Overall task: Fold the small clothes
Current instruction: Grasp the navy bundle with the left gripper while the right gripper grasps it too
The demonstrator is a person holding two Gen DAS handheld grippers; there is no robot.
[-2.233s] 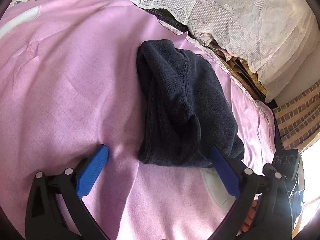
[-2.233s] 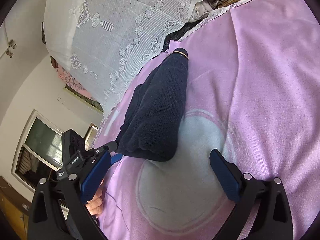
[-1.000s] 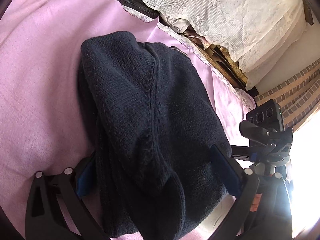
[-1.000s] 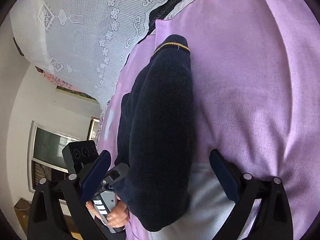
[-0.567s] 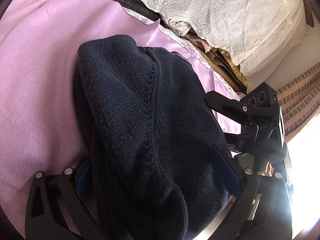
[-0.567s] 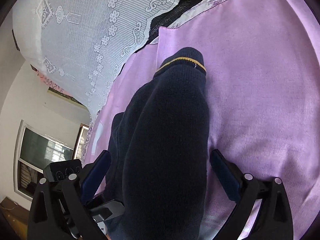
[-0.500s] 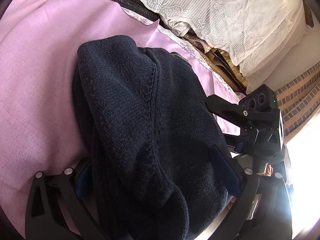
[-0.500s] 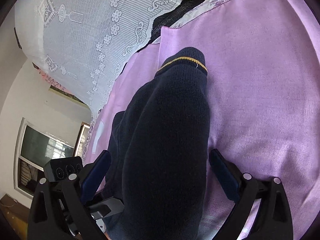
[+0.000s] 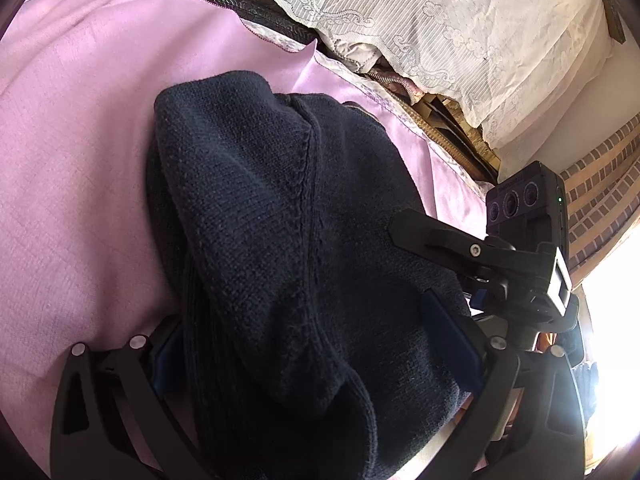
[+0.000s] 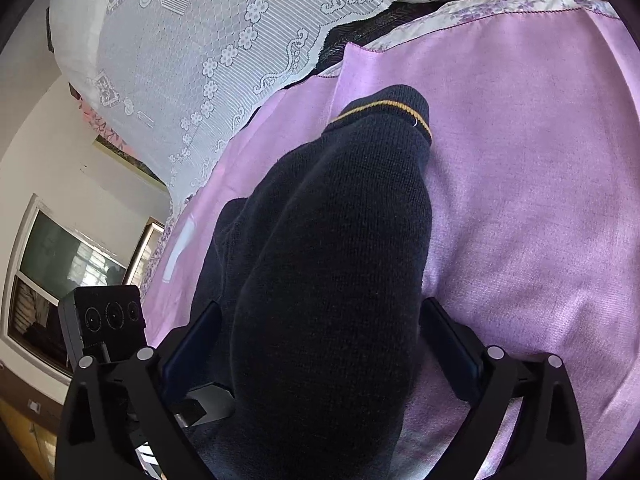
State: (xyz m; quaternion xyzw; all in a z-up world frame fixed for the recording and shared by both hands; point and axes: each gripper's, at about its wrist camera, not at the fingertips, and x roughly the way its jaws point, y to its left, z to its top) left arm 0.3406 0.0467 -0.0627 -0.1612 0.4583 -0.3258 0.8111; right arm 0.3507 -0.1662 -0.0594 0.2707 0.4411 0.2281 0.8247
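Observation:
A dark navy knit sweater [image 9: 280,220] lies folded in a thick bundle on the pink bedsheet [image 9: 80,140]. My left gripper [image 9: 300,312] is open, and its blue pads [image 9: 448,340] stand on either side of the bundle's near end. In the right wrist view the sweater [image 10: 332,280] shows a yellow-striped edge [image 10: 384,110] at its far end. My right gripper [image 10: 320,306] is open too, straddling the bundle from the opposite side. The right gripper [image 9: 480,252] is visible beside the sweater in the left wrist view. Whether any pad touches the knit is hidden.
A pile of bedding under white lace [image 9: 440,20] lines the far edge of the bed. A brick wall [image 9: 592,200] and bright glare lie to the right. In the right wrist view the lace [image 10: 224,40] hangs at upper left, with a window [image 10: 60,264] beyond.
Both grippers have moved in from in front of the sweater until it fills the space between their fingers. Jaw width is unchanged. In the last half second, only slight shifts.

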